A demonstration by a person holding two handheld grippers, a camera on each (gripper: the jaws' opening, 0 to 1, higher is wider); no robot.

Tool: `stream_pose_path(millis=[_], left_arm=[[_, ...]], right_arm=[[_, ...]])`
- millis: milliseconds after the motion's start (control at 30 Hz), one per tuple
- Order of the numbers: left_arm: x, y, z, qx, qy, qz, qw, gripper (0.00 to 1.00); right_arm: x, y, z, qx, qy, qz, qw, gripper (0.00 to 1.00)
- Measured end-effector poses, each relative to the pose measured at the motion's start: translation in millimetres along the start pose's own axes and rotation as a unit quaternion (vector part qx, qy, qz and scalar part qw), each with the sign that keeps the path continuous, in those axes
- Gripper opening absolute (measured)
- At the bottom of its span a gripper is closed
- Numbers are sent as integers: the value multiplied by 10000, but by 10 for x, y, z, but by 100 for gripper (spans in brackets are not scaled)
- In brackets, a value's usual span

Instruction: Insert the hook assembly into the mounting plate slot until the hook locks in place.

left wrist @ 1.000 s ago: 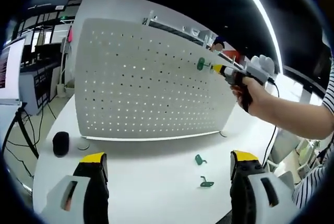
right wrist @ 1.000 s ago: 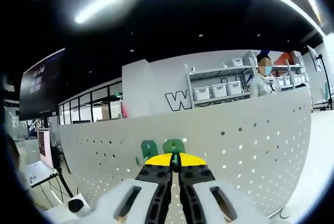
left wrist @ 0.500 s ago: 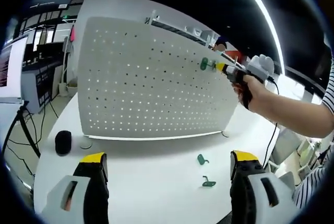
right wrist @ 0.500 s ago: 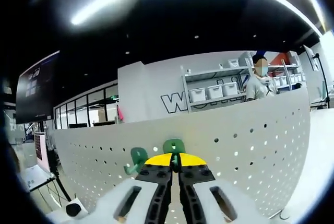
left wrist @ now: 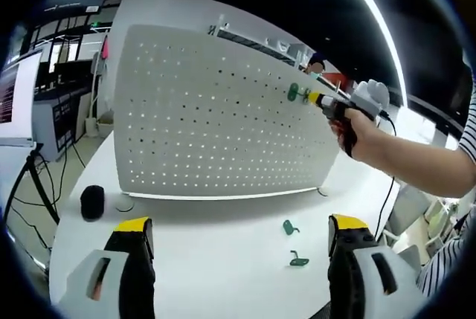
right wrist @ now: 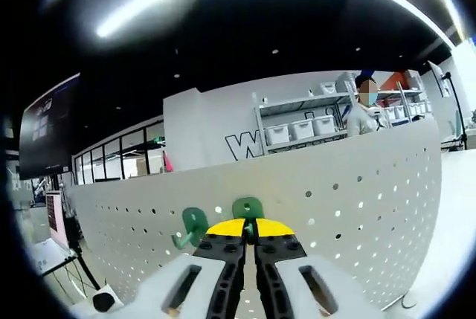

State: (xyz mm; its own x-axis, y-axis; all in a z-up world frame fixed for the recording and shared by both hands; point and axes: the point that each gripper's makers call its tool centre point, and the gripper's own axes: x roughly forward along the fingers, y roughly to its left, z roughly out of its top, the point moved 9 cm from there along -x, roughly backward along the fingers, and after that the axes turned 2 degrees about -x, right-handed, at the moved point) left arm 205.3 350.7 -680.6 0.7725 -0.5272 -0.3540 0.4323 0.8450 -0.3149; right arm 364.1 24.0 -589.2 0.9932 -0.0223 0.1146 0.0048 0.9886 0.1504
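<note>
Right gripper (right wrist: 249, 231): jaws nearly closed, pinching a green hook (right wrist: 248, 210) by its base. The hook sits straight ahead of the jaws, its flat head up against the face of the white pegboard (right wrist: 357, 207); whether its pegs have entered the holes cannot be told.

A second green hook (right wrist: 191, 227) is already on the board, just left of the held one, on about the same row.

In the left gripper view the right gripper (left wrist: 327, 103) is held by a hand (left wrist: 355, 134) near the pegboard's (left wrist: 208, 118) upper right corner, long axis roughly square to the board face.

Left gripper (left wrist: 236, 239): jaws wide apart, holding nothing, low over the worktop's (left wrist: 201, 245) near edge, well apart from the board. Two spare hooks (left wrist: 294, 245) lie on the worktop in front of the board's right end.

Judgement: the insertion belongs to the right gripper; the push goes straight along the jaws into the board.
</note>
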Motion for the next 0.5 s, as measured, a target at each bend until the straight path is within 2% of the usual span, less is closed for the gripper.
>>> stream_pose_path(millis=[300, 400, 500], left_arm=[[-29, -18, -55, -42, 55, 13, 10000, 100], [-35, -29, -68, 154, 130, 51, 9998, 100], [-36, -36, -71, 156, 152, 40, 9998, 100]], right_arm=[[6, 9, 18, 24, 69, -84, 9999, 1], [4, 13, 21, -61, 126, -103, 9998, 2], [1, 6, 21, -187, 240, -162, 9994, 10]])
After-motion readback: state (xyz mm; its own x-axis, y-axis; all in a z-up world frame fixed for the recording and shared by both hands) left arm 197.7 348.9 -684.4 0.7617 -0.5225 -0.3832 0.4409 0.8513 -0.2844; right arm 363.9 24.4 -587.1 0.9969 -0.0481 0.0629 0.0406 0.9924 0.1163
